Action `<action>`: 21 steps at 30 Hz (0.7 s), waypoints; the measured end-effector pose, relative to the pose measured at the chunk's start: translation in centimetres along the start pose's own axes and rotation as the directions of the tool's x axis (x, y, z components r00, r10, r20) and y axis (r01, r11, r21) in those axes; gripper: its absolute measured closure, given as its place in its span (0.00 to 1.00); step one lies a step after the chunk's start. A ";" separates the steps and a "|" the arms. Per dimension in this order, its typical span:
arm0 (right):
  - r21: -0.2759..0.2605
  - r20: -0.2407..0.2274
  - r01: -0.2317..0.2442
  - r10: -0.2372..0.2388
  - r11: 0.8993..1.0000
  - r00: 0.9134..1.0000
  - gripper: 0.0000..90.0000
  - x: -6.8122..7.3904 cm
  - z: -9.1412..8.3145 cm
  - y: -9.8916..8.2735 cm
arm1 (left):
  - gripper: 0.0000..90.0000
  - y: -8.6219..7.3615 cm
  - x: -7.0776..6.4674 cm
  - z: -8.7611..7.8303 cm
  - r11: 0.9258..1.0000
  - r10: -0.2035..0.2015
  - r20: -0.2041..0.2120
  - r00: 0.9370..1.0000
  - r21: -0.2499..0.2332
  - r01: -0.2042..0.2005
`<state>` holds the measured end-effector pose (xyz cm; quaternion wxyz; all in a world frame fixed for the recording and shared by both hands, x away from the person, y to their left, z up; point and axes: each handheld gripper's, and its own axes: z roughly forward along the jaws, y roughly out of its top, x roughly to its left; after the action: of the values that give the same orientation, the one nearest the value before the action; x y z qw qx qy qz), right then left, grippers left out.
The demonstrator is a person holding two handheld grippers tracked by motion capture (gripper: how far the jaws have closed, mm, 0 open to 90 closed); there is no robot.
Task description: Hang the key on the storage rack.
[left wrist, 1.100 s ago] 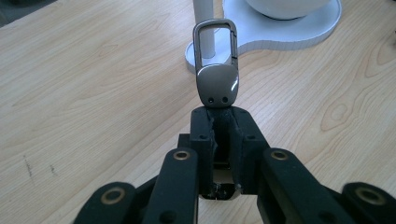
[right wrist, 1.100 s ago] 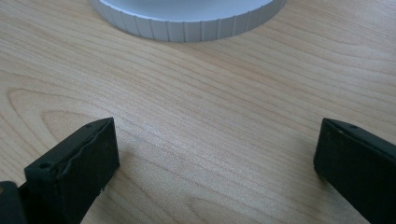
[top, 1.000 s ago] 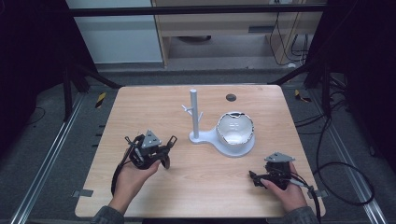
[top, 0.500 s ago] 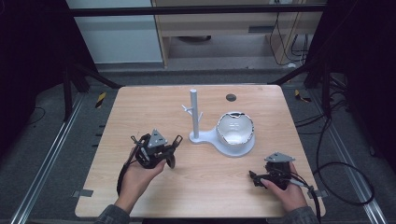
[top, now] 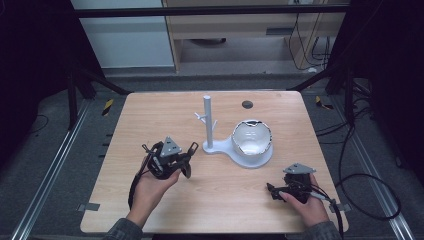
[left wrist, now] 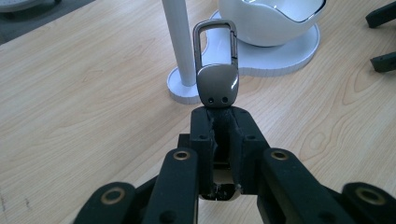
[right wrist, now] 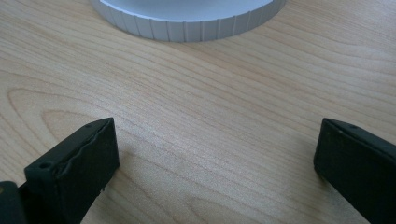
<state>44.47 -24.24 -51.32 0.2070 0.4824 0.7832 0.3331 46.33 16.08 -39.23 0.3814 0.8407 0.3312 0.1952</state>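
Carabiner clip (left wrist: 216, 65) pinched upright in left gripper (left wrist: 219, 122) – right gripper (right wrist: 212, 154) spread wide

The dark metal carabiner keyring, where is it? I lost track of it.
The dark metal carabiner keyring is clamped in the left gripper, left of centre on the table, pointing toward the white stand's post.

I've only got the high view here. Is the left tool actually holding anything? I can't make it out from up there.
Observer: Yes. The left tool is shut on a dark metal clip, whose snap loop sticks out past the jaws.
Operator: Where's it aimed?
Observer: The loop points toward the white post of the stand, short of it.
Operator: And the right tool?
Observer: The right tool is wide open, with bare table between its jaws, facing the stand's ribbed base rim.
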 end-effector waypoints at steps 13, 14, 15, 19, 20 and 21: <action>0.000 0.000 0.000 0.000 1.000 1.000 0.00 0.0 0.0 0.0 | 0.89 1.1 -0.5 0.0 0.999 0.002 0.000 1.000 -0.033 -0.002; 0.000 0.000 0.000 0.000 1.000 1.000 0.00 0.0 0.0 0.0 | 0.89 1.2 -0.6 -0.1 0.999 0.002 -0.002 1.000 -0.036 -0.002; 0.000 0.000 0.000 0.000 1.000 1.000 0.00 0.0 0.0 0.0 | 0.89 1.3 -0.6 -0.1 0.999 0.002 -0.002 1.000 -0.040 -0.002; 0.000 0.000 0.000 0.000 1.000 1.000 0.00 0.0 0.0 0.0 | 0.89 1.5 -0.7 -0.2 0.999 0.002 -0.007 1.000 -0.049 -0.003; 0.000 0.000 0.000 0.000 1.000 1.000 0.00 0.0 0.0 0.0 | 0.89 1.6 -0.6 -0.2 0.999 0.003 -0.009 1.000 -0.050 -0.004; 0.000 0.000 0.000 0.000 1.000 1.000 0.00 0.0 0.0 0.0 | 0.89 1.6 -0.6 -0.3 0.999 0.002 -0.011 1.000 -0.054 -0.003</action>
<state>44.47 -24.24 -51.32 0.2070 0.4823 0.7832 0.3333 46.39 14.97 -37.86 0.4021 0.8293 0.3268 0.2091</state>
